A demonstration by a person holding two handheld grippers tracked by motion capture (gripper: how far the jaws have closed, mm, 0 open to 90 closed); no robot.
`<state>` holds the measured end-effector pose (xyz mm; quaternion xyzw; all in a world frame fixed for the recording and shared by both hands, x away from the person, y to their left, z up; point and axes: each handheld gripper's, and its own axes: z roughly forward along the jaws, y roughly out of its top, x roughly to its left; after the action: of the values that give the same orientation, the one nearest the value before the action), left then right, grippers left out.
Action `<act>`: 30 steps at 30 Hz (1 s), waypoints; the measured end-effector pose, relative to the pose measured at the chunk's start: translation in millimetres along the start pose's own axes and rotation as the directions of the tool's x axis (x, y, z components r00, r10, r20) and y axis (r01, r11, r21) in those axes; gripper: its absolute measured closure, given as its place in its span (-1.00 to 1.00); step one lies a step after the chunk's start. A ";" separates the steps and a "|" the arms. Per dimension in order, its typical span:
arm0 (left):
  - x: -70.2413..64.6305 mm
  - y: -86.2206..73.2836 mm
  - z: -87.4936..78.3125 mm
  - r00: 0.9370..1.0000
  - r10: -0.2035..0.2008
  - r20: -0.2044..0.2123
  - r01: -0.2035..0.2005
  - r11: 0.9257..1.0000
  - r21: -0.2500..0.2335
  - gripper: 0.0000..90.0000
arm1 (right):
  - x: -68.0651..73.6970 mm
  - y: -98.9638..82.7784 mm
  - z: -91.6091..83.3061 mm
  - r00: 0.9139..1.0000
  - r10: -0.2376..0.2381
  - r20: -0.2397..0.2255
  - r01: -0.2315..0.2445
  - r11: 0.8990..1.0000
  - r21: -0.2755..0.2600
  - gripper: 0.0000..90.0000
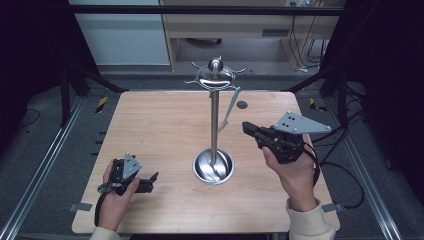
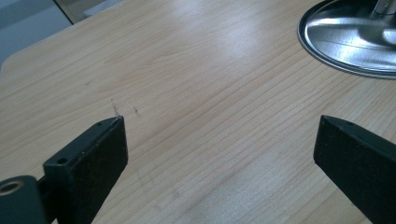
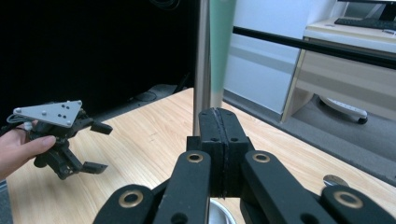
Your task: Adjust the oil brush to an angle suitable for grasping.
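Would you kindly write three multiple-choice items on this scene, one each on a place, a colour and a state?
1. Where does the metal stand sit on the table?
A. near the middle B. far left corner C. near right corner

2. What colour is the strip hanging from the stand's top?
A. red B. pale green C. black

3. How do the left claw's jaws stand?
A. shut B. wide apart C. gripping the pole

Answers:
1 A, its round base rests centrally.
2 B, it shows pale green beside the pole.
3 B, bare wood lies between them.
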<state>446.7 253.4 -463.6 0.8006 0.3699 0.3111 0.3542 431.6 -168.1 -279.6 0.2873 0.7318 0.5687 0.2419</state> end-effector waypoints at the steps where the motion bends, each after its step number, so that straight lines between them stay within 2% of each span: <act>1: 0.0 0.0 0.0 1.000 0.000 0.000 0.000 1.000 0.001 -0.94 | -0.1 0.1 0.4 1.000 -0.002 0.004 0.001 1.000 0.003 1.00; 6: 0.5 -0.1 -0.4 1.000 -0.001 -0.002 0.001 1.000 0.003 -0.94 | -2.5 2.6 -4.4 0.997 -0.005 0.073 0.002 1.000 0.031 1.00; 10: -0.5 -0.1 0.0 1.000 -0.002 -0.002 0.002 1.000 0.000 -0.94 | -9.5 3.4 -11.3 0.989 -0.005 0.146 -0.003 0.999 0.052 0.88; 16: 0.2 -0.1 -0.1 1.000 -0.002 0.000 0.002 1.000 0.000 -0.94 | -21.4 -1.8 -9.8 0.978 0.005 0.209 -0.024 0.996 0.088 0.21; 19: 0.8 -0.1 -0.4 1.000 0.000 0.000 0.000 1.000 0.002 -0.94 | -27.0 -3.9 -7.8 0.967 0.027 0.252 -0.051 0.995 0.090 -0.15; 23: 0.0 -0.4 0.6 1.000 -0.004 0.003 0.004 1.000 -0.001 -0.94 | -33.6 -7.1 -6.5 0.954 0.035 0.297 -0.066 0.994 0.093 -0.49; 27: -0.4 -0.1 0.1 1.000 0.000 0.002 0.000 1.000 0.001 -0.94 | -40.6 -9.1 -8.7 0.942 0.050 0.330 -0.084 0.993 0.088 -0.66; 30: -0.8 -0.2 1.1 1.000 -0.002 0.004 0.002 1.000 0.002 -0.94 | -44.8 -10.3 -11.7 0.934 0.054 0.352 -0.086 0.993 0.075 -0.68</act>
<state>447.0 252.5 -464.6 0.8011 0.3705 0.3087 0.3545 454.3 -209.3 -285.7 0.4203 0.6912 0.4835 0.3345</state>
